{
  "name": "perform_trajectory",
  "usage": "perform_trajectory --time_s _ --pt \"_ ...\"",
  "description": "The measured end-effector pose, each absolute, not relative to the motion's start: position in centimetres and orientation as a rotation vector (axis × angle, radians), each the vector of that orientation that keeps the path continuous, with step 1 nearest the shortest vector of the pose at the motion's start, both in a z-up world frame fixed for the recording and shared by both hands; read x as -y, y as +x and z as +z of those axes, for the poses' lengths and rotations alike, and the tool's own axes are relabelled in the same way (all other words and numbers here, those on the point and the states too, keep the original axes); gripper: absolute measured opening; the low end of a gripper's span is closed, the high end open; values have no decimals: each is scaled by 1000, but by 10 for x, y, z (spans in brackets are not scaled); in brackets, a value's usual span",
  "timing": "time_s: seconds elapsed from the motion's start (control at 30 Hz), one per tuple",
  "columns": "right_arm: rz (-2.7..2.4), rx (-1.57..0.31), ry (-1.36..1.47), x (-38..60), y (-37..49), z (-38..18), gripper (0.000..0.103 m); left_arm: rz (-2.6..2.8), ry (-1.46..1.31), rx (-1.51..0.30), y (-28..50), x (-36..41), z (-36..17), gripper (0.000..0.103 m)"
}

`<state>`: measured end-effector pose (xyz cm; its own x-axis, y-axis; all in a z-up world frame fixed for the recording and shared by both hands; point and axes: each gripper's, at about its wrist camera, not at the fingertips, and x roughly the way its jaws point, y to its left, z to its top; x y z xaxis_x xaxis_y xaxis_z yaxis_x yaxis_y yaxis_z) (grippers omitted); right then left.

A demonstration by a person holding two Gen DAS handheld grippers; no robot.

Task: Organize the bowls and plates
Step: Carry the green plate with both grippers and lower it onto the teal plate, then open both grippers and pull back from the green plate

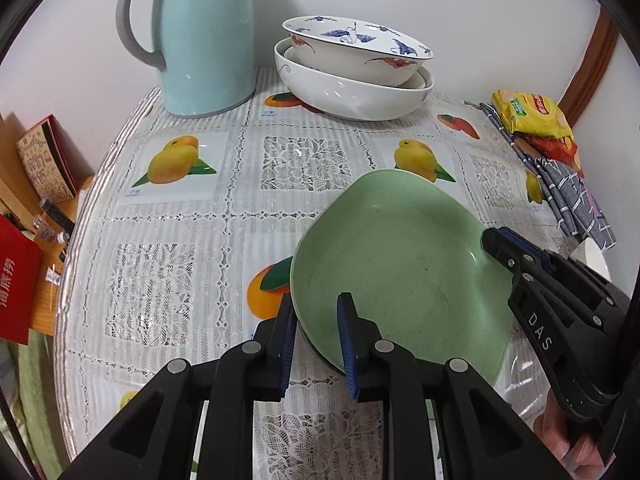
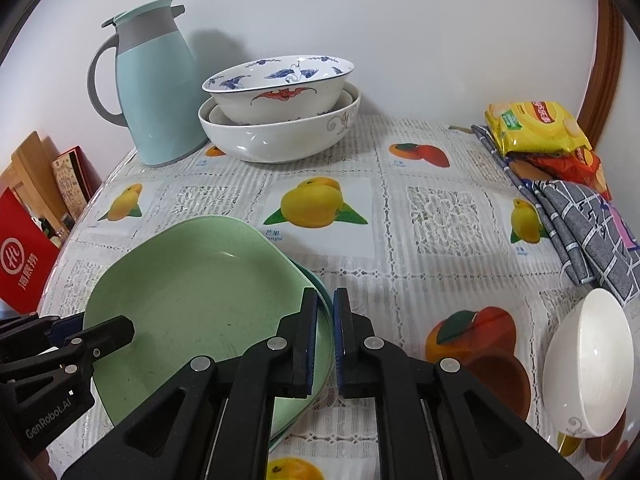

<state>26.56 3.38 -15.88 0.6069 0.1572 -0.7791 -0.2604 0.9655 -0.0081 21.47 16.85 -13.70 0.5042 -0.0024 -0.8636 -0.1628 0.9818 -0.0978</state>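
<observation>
The green plate [image 1: 400,264] lies on the surface [image 1: 180,240], on top of a second plate [image 2: 325,304]. The left claw [image 1: 316,320] stands slightly open around its near rim, pads not pressing. The right claw [image 2: 325,320] is almost closed at the opposite edge; whether it grips, I cannot tell.

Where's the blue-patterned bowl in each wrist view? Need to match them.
Left wrist: blue-patterned bowl top centre, tilted inside a larger white bowl, right of the jug.
Right wrist: blue-patterned bowl upper centre-left, in the same white bowl, again right of the jug.
Shared landmark: the light blue jug by the wall.
</observation>
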Motion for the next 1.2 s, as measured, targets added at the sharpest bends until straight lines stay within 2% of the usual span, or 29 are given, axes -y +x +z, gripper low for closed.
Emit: perform_trajectory --time_s 0.43,0.67,0.7,0.73,0.77,0.9,0.97,1.03,1.13,1.2 --pt "269 -880 -51 -22 276 -169 12 105 -104 -1053 215 -154 -148 25" --pt "294 -867 -47 -20 270 -169 15 80 -112 -1078 212 -153 -155 36" --pt "296 -871 -39 -19 269 -168 21 85 -103 -1076 211 -153 -154 38" --pt "297 -877 -30 -18 268 -167 34 94 -91 -1073 209 -153 -152 40" --pt "293 -882 -24 -16 266 -166 39 98 -85 -1069 207 -153 -150 41" --pt "288 -858 -29 -13 247 -153 44 103 -100 -1051 199 -158 -143 41" --pt "289 -840 -43 -11 236 -144 50 104 -121 -1043 194 -160 -140 41" --pt "278 -822 -52 -7 226 -137 62 98 -125 -1028 188 -158 -136 42" --pt "247 -791 -55 2 209 -124 69 100 -120 -1017 180 -152 -128 50" --pt "221 -781 -66 10 198 -117 69 114 -105 -1010 175 -147 -123 54"
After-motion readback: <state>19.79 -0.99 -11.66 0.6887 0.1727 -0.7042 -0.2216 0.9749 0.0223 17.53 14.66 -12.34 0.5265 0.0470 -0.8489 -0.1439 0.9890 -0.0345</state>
